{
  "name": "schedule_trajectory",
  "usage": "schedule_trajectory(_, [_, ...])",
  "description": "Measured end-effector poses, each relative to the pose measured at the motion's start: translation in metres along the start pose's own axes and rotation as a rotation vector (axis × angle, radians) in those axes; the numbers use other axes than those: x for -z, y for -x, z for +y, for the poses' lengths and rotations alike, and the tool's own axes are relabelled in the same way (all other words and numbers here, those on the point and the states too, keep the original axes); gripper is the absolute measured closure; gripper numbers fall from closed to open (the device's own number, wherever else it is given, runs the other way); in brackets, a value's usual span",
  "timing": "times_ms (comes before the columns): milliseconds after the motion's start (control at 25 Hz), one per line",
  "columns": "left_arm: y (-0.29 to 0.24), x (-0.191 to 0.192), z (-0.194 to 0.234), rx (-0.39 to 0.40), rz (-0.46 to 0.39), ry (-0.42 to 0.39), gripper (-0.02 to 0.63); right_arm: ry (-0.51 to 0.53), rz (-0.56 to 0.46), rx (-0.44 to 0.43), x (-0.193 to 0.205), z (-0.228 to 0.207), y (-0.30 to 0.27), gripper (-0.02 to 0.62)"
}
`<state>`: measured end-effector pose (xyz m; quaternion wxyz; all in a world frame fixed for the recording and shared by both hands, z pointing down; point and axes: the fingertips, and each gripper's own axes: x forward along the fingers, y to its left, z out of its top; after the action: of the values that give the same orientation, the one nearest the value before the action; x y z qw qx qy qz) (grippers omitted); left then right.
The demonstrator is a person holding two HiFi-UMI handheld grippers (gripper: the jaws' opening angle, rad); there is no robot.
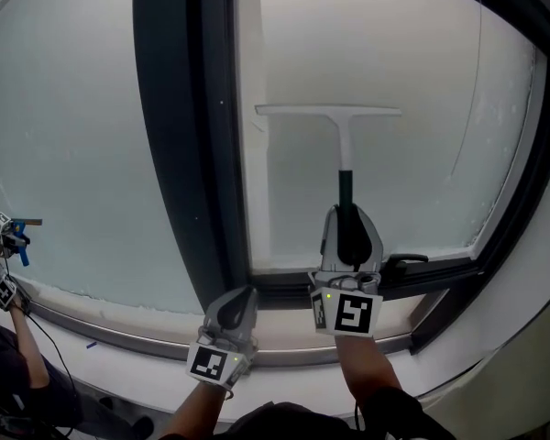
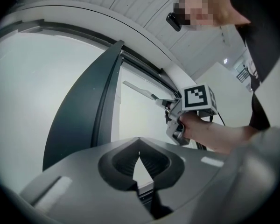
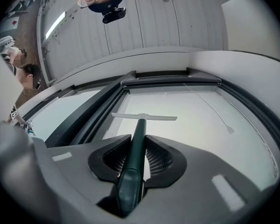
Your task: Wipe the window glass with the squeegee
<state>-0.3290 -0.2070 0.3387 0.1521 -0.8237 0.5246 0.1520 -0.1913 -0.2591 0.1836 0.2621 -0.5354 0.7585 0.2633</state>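
A squeegee [image 1: 344, 136] with a white T-shaped blade and a dark green handle lies against the right window pane [image 1: 412, 71]. Its blade sits level, about halfway up the glass. My right gripper [image 1: 350, 230] is shut on the dark handle [image 3: 135, 157], and the white blade [image 3: 144, 117] shows ahead of the jaws. My left gripper [image 1: 239, 302] hangs low by the sill, below the dark mullion [image 1: 188, 136]. Its jaws touch at the tips with nothing between them [image 2: 139, 157]. From there the squeegee blade [image 2: 137, 88] and my right gripper [image 2: 189, 113] show against the pane.
A wide dark mullion splits the left pane [image 1: 64, 126] from the right one. A dark frame [image 1: 522, 181] bounds the right pane. The white sill [image 1: 119, 351] runs below. Another person [image 1: 5, 282] with grippers stands at the far left.
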Motion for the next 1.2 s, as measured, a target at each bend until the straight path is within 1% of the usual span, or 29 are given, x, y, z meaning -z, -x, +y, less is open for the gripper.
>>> schedule_trajectory(120, [-0.003,-0.002,0.0,0.018,-0.008,-0.002,0.606,0.046,-0.024,0.008,-0.009,0.005,-0.02,0.499])
schedule_trajectory(240, [-0.003,-0.003,0.001,0.018,-0.008,-0.001,0.606,0.081,-0.038,0.016,-0.015,0.008,-0.039,0.499])
schedule_trajectory(440, [0.002,-0.004,0.001,0.011,-0.01,-0.002,0.606,0.092,-0.067,0.054,-0.027,0.007,-0.062,0.499])
schedule_trajectory(600, [0.005,-0.002,0.003,0.007,-0.004,0.008,0.606,0.106,-0.056,0.066,-0.027,0.005,-0.074,0.499])
schedule_trajectory(720, [0.006,0.0,0.002,0.009,-0.006,0.017,0.606,0.093,-0.039,0.072,-0.027,0.008,-0.085,0.499])
schedule_trajectory(880, [0.006,0.0,-0.002,0.023,-0.005,0.021,0.606,0.088,-0.026,0.072,-0.028,0.012,-0.086,0.5])
schedule_trajectory(1080, [0.007,0.004,-0.004,0.029,-0.005,0.023,0.606,0.125,-0.041,0.082,-0.029,0.018,-0.087,0.5])
schedule_trajectory(1200, [0.011,0.009,-0.003,0.024,-0.003,0.036,0.606,0.141,-0.042,0.091,-0.022,0.02,-0.084,0.5])
